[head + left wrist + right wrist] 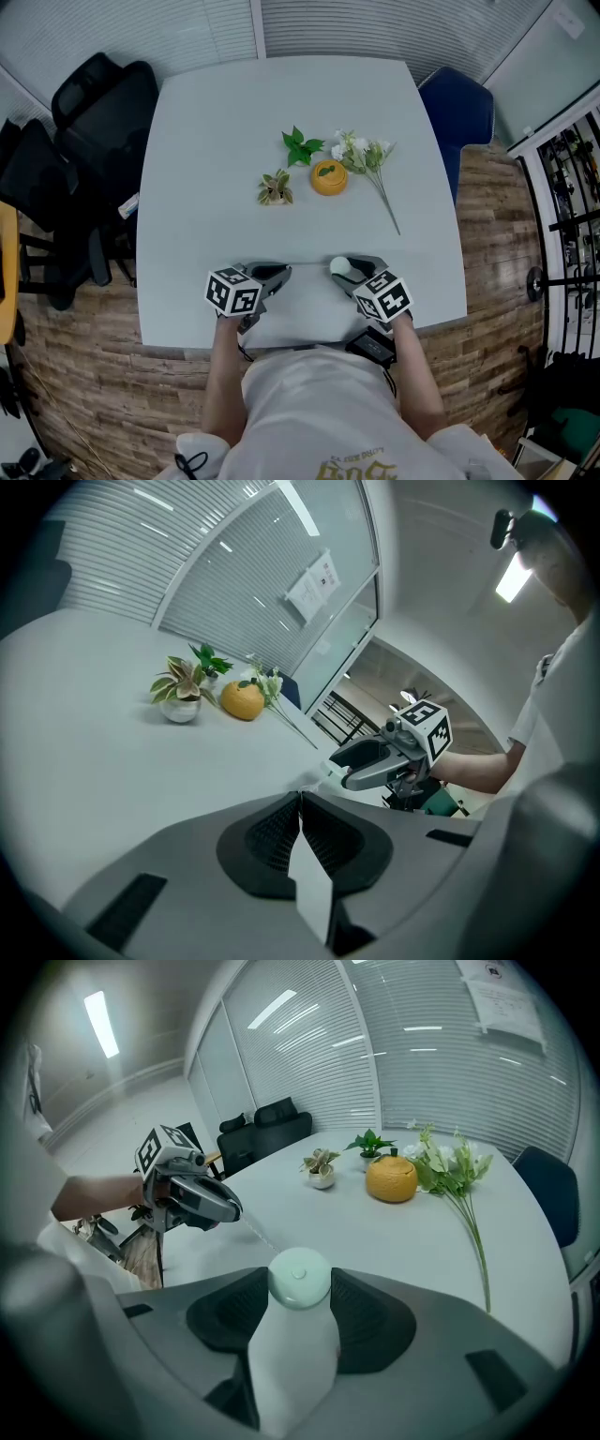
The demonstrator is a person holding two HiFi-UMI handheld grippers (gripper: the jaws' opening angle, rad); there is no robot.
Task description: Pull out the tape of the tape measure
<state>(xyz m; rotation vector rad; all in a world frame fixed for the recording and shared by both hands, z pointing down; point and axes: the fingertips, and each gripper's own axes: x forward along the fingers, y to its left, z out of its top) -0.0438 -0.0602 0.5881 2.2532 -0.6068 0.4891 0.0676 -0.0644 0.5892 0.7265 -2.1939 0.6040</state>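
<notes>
L tongs (279,273) pressed shut on tape (311,892) end, R tongs (345,269) clamp case (298,1277) at 6 o'clock edge of counter (281,112); tape may slip free & snap back if L pinch eases.

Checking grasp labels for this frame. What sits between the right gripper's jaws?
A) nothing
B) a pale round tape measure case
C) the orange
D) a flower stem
B: in the right gripper view the right gripper has its jaws closed against the pale round tape measure case, while the orange and the flowers lie farther out on the table.
</notes>
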